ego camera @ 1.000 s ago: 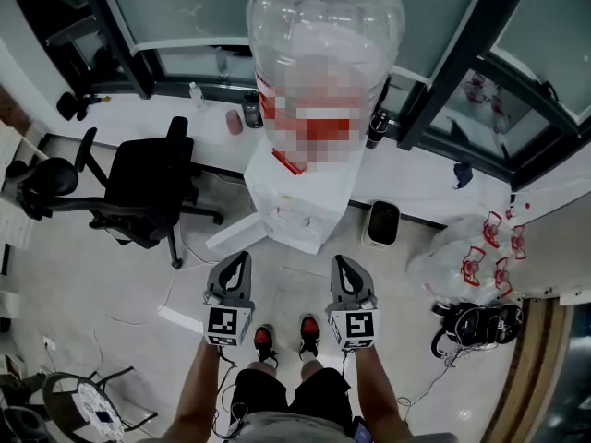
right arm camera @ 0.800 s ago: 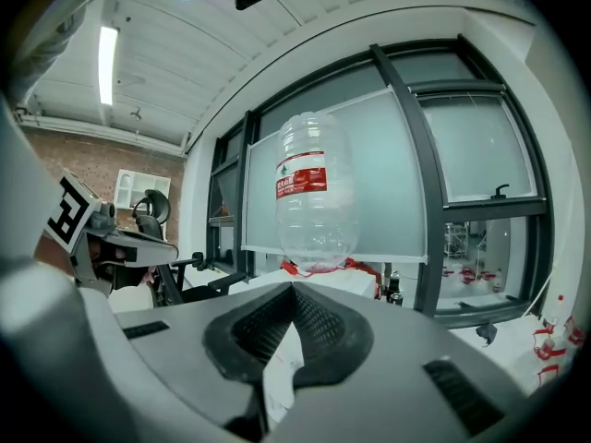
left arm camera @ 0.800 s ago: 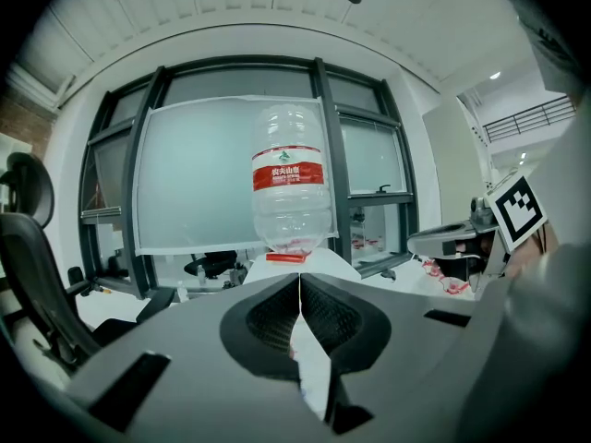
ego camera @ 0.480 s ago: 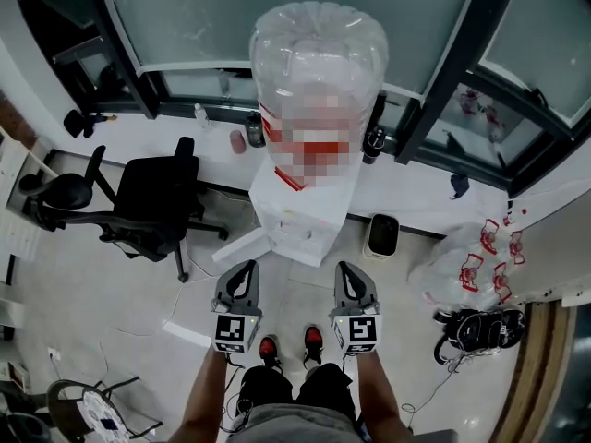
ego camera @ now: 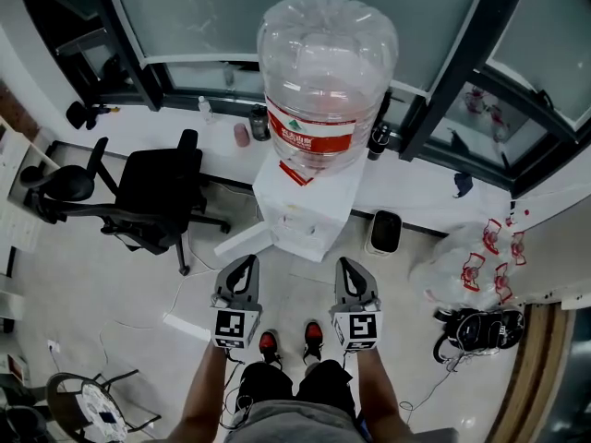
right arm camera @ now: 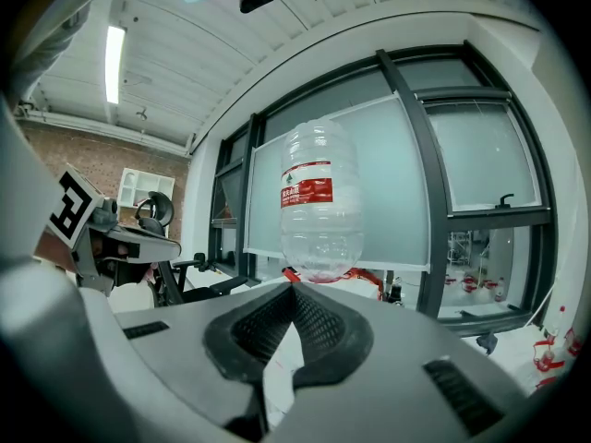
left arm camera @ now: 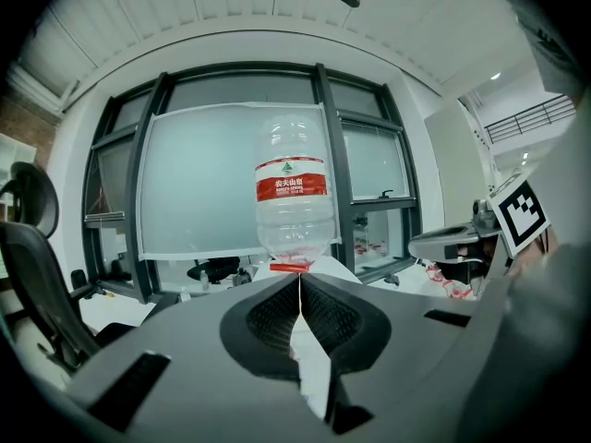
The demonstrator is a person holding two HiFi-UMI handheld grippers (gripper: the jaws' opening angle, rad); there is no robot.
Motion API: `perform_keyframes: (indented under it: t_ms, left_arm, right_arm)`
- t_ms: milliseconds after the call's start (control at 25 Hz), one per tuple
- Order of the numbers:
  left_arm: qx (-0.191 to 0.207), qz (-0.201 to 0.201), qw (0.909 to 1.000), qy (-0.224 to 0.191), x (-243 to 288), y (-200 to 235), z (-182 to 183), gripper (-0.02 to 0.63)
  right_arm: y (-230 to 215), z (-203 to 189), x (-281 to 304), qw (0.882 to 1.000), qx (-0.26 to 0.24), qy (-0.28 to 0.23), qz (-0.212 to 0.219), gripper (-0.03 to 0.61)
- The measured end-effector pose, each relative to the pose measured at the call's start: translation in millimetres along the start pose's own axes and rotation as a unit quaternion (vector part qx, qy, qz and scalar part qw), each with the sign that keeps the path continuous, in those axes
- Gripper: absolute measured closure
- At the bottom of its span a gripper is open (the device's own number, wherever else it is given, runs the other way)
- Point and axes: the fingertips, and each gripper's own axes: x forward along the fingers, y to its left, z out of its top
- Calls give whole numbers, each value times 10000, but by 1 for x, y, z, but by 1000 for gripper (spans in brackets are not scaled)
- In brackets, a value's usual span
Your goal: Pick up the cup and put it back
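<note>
Standing on the white bench [ego camera: 157,123] under the window, the small pink cup [ego camera: 242,135] was just left of the water dispenser [ego camera: 305,212], with a dark flask [ego camera: 259,123] just beside it. It was too small to tell more. Neither claw was near it. The left claw [ego camera: 247,261] and right claw [ego camera: 344,262] were held side by side, well short of the bench, above the person's red-and-black shoes [ego camera: 266,343], both pointed at the dispenser. Each gripper view showed the pads meeting tip to tip with nothing between them: both closed, both empty. A big clear water bottle [ego camera: 325,72] with a red label sat inverted on the dispenser. A black office chair [ego camera: 152,192] stood on the floor to the left. A dark bin [ego camera: 383,229] was just right of the dispenser, and a clear plastic bag [ego camera: 462,261] lay further right.
</note>
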Motion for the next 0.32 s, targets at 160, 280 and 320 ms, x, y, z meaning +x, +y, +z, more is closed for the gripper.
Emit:
perform_keyframes:
  t_ms: [160, 280, 320]
  left_arm:
    - [-21, 27, 10000, -14, 0, 3, 1, 589]
    - [-28, 18, 10000, -21, 3, 3, 1, 589]
    - [-27, 14, 10000, -22, 3, 3, 2, 589]
  right_arm:
    - [1, 0, 2, 10000, -9, 1, 10, 560]
    - [0, 1, 4, 10000, 0, -2, 8, 560]
    - [0, 0, 4, 10000, 4, 1, 8, 561]
